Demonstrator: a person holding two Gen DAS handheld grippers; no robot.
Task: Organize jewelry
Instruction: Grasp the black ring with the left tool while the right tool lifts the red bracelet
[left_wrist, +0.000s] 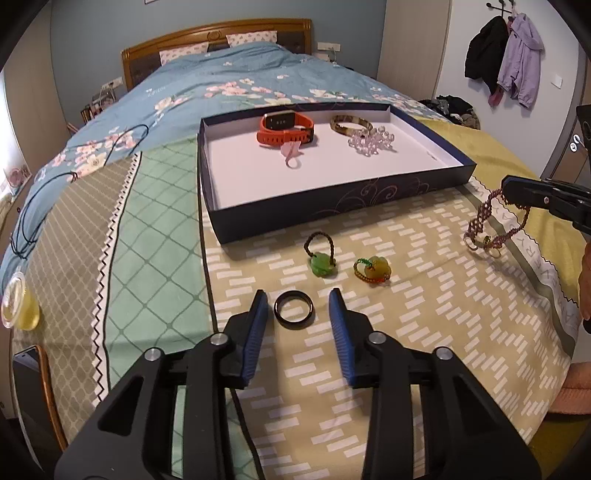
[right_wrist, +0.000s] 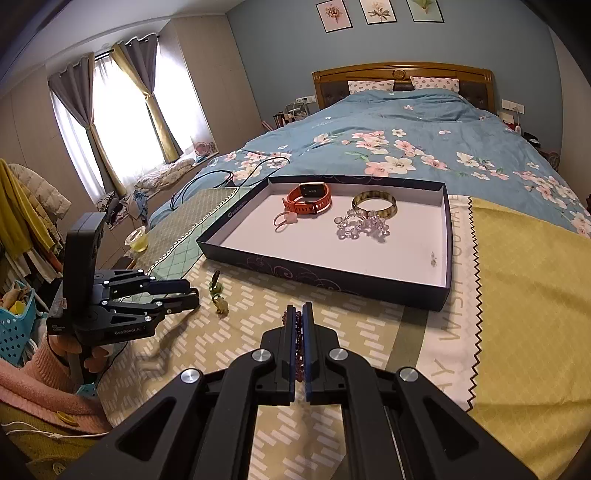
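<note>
I count four pieces in the box (left_wrist: 406, 192); my right gripper (right_wrist: 300, 314) pinches the beaded bracelet (left_wrist: 484, 229); my left gripper (left_wrist: 297, 302) straddles the dark ring (left_wrist: 294, 308), untouched; two pendants wait.

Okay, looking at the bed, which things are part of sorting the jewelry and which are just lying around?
Part of the job:
- dark blue shallow box
- black ring between the left tool's open fingers
- purple beaded bracelet, pinched in the right tool
- green jade pendant
- yellow jade pendant

Lying about:
- black cable
- plastic cup of yellow liquid
</note>
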